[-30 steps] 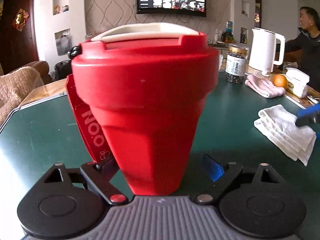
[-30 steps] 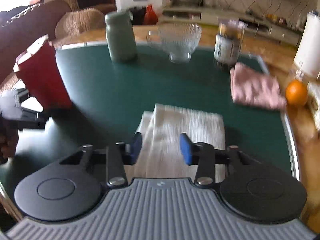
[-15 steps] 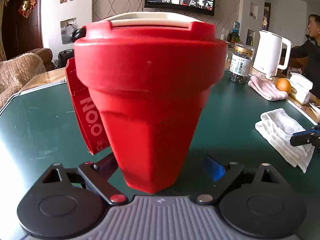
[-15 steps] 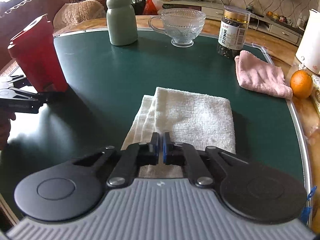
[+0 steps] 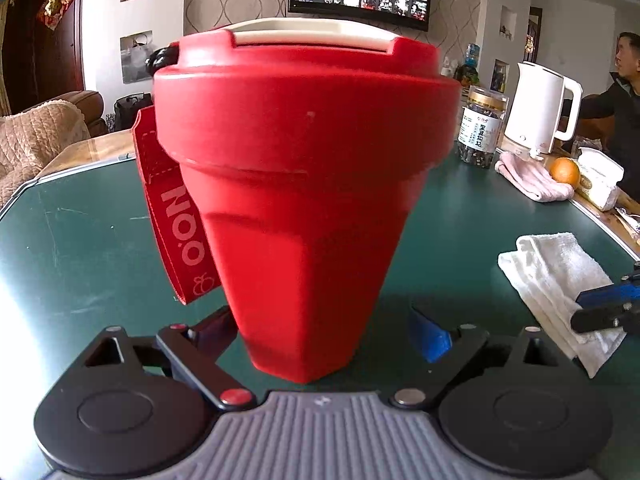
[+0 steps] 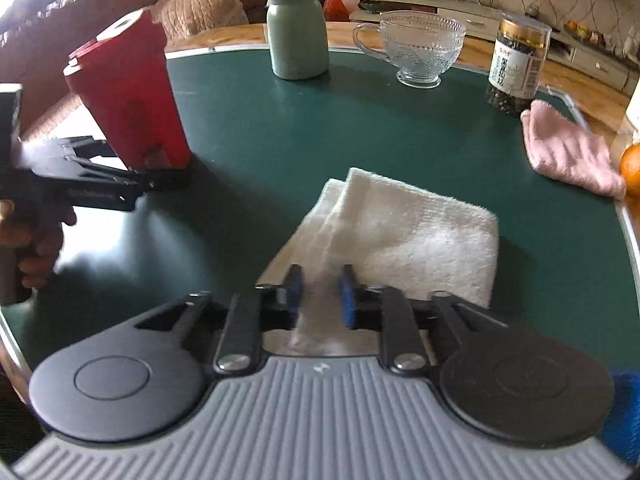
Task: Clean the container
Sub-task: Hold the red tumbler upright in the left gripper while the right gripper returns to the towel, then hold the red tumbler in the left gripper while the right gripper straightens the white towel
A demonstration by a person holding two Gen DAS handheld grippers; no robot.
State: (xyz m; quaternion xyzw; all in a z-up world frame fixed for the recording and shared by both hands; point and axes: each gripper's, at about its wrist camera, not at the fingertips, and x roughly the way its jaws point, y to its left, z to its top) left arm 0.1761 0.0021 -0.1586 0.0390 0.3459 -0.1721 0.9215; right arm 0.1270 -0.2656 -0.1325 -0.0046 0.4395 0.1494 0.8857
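Note:
A red lidded cup (image 5: 304,184) with a red strap stands tilted between the fingers of my left gripper (image 5: 320,332), which is shut on its base; it also shows at the left in the right wrist view (image 6: 132,96). A folded white towel (image 6: 400,232) lies on the green table (image 6: 320,128). My right gripper (image 6: 322,296) has its blue pads on either side of the towel's near edge, with a fold of towel bunched between them. The towel also shows in the left wrist view (image 5: 556,280).
A green flask (image 6: 298,32), a glass cup (image 6: 420,46), a jar (image 6: 518,68), a pink cloth (image 6: 568,152) and an orange (image 6: 632,168) stand at the far and right edges. A white kettle (image 5: 540,108) and a person (image 5: 624,92) are at the right.
My right gripper closed fully half a second ago and now has its pads apart around a fold of towel. The red cup stays held in my left gripper, shifting slightly.

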